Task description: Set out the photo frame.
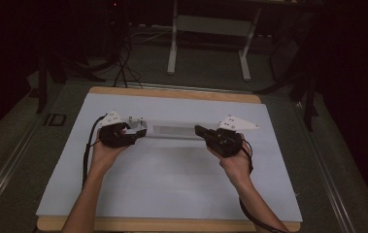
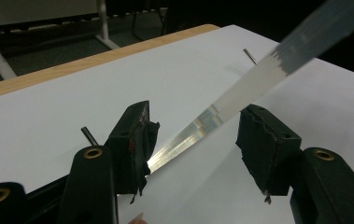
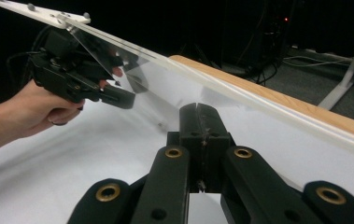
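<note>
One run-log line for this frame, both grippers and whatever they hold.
left gripper: open, jaws astride clear strip | right gripper: shut, contents unclear | strip spans between grippers above white mat | small pin on mat

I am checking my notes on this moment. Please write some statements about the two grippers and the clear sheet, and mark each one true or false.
1. The right gripper has its jaws pressed together. True.
2. The left gripper is clamped shut. False: its jaws stand apart, with the clear sheet passing between them.
3. The white mat lies on a wooden table. True.
4. The clear sheet lies flat on the mat. False: it is held up above it, between the two grippers.
</note>
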